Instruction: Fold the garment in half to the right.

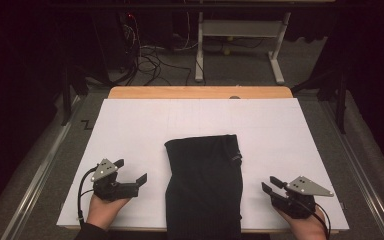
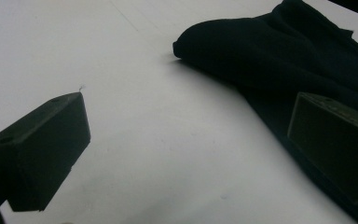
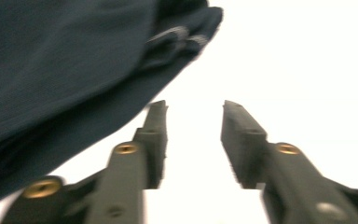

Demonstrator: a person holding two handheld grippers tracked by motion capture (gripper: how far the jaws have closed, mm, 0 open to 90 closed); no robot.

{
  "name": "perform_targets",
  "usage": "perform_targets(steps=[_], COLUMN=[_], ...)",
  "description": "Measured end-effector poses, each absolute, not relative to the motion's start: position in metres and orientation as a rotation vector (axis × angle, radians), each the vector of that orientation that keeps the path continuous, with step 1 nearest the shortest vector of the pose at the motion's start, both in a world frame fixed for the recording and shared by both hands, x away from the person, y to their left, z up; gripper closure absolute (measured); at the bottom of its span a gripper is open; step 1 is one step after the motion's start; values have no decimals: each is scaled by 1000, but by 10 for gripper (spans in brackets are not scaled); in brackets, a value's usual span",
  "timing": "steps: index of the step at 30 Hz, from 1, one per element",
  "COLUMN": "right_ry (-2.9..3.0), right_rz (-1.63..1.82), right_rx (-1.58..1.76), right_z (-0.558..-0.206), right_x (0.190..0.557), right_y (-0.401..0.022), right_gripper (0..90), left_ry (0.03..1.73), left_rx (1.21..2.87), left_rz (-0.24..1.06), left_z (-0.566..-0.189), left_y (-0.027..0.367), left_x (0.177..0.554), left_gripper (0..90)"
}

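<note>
Folded black garment (image 1: 204,182) lies at six o'clock on the tabletop (image 1: 130,125), running to the near edge, between the two grippers. Soft, light, limp knit; it should drape and slide on the smooth white sheet. Best hold probably a corner or the folded edge, pinching all layers. Left gripper (image 1: 130,171) at eight o'clock, fingers wide, holding nothing. Right gripper (image 1: 270,184) at four o'clock, fingers partly apart, nothing between them. Room dark; cables (image 1: 145,62) and a white desk frame (image 1: 240,45) on grey carpet at twelve o'clock.

matt black knit cloth (image 1: 203,185) on smooth white paper sheet (image 1: 130,125).
</note>
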State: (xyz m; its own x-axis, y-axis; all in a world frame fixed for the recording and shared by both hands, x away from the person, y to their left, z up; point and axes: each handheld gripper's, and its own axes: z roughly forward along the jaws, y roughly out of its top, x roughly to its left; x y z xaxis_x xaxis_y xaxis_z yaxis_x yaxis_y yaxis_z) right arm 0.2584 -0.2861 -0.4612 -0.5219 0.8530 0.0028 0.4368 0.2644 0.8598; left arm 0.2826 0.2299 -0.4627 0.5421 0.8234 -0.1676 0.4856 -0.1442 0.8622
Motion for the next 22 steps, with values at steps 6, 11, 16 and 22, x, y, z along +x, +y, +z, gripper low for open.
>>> perform_targets(steps=[6, 11, 16, 22], right_ry=[1907, 1794, 1797, 1803], right_rz=[1282, 1312, 1315, 1304], right_rx=[1183, 1223, 1211, 1198], right_z=[-458, -456, -457, -457], right_x=[261, 262, 261, 257], right_y=[-304, -309, -308, -308], right_gripper=[240, 1, 1, 1], left_ry=[1086, 1051, 1000, 980], left_rx=[1778, 1766, 1790, 1799], left_rz=[431, 436, 450, 452], left_z=[-463, -462, -461, -460], left_y=[233, 233, 227, 226], left_x=[282, 280, 276, 274], left_gripper=[0, 0, 0, 0])
